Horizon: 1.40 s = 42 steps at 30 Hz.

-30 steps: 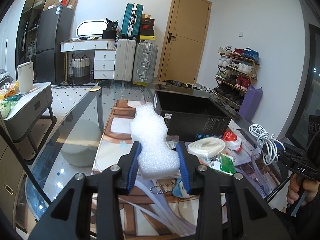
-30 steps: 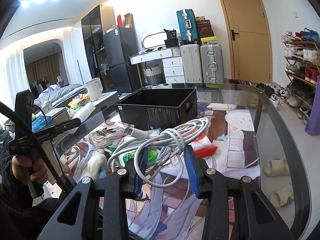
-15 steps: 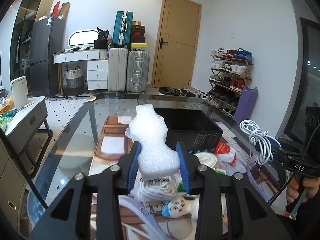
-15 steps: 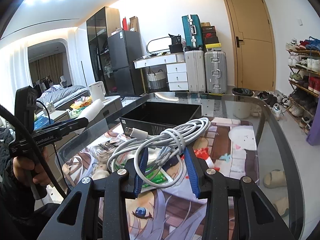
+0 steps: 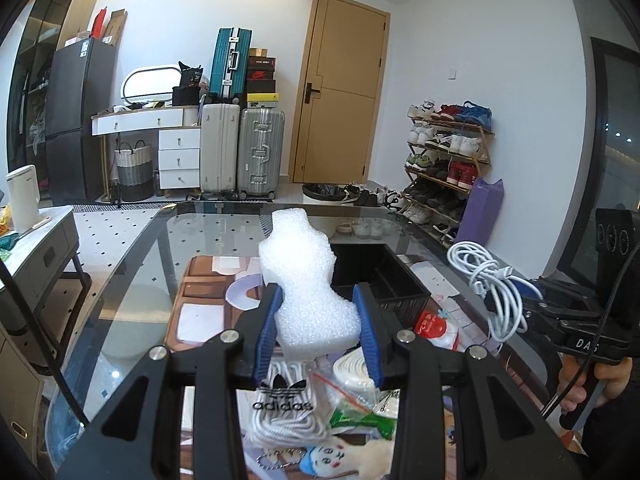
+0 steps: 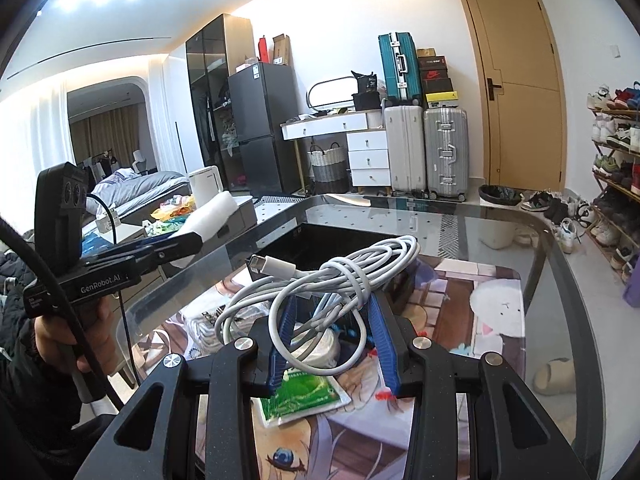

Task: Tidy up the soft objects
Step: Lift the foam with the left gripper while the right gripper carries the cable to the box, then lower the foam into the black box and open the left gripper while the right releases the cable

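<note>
My left gripper [image 5: 318, 300] is shut on a white foam block [image 5: 304, 276], held in the air above the glass table in front of the open black box [image 5: 392, 284]. My right gripper [image 6: 332, 312] is shut on a coiled white charging cable [image 6: 340, 272], which is also lifted clear of the table, with the black box [image 6: 320, 240] just beyond it. Each view shows the other tool at its side: the cable [image 5: 488, 276] hangs at the right of the left wrist view, and the foam [image 6: 218, 212] sticks out at the left of the right wrist view.
Under the grippers a printed mat [image 6: 460, 300] holds a bag of white laces [image 5: 284, 404], a green packet [image 6: 304, 396], a white tape roll [image 5: 352, 364], a red item [image 5: 430, 324] and a plush keychain [image 5: 332, 456]. The table's curved edge [image 6: 560, 248] runs at the right.
Both grippers have risen with the foam and the cable. The clutter on the mat now sits lower in both views, and the box interior shows more.
</note>
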Tool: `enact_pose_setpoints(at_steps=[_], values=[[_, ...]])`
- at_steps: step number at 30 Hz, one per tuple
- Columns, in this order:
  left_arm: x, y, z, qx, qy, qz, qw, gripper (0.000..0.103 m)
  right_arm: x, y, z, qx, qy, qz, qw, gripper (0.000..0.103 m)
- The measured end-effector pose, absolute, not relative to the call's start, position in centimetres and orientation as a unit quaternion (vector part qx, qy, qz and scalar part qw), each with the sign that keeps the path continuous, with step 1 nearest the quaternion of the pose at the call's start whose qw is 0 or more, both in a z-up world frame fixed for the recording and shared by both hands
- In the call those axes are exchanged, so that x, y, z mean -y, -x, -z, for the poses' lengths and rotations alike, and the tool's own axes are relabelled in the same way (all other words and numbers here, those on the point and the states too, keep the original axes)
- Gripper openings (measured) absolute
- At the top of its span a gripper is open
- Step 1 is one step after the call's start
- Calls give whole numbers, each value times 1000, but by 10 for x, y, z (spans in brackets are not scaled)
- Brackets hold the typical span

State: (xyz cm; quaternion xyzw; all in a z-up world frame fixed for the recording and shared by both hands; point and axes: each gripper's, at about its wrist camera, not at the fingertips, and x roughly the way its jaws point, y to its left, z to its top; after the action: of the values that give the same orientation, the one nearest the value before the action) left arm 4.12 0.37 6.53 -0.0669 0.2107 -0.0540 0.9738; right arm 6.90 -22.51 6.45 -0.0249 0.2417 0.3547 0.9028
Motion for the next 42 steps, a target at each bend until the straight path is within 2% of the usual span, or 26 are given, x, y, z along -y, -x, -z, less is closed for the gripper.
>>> enact_pose_setpoints(at_steps=[20,42], values=[[9,-79,-70,-225,68,76,969,36,201,-114,-79,-264,27,-380,886,38],[14,-122,-54,-268,71,67,959,36,173,-167,-58,-312,28,-387,867,38]])
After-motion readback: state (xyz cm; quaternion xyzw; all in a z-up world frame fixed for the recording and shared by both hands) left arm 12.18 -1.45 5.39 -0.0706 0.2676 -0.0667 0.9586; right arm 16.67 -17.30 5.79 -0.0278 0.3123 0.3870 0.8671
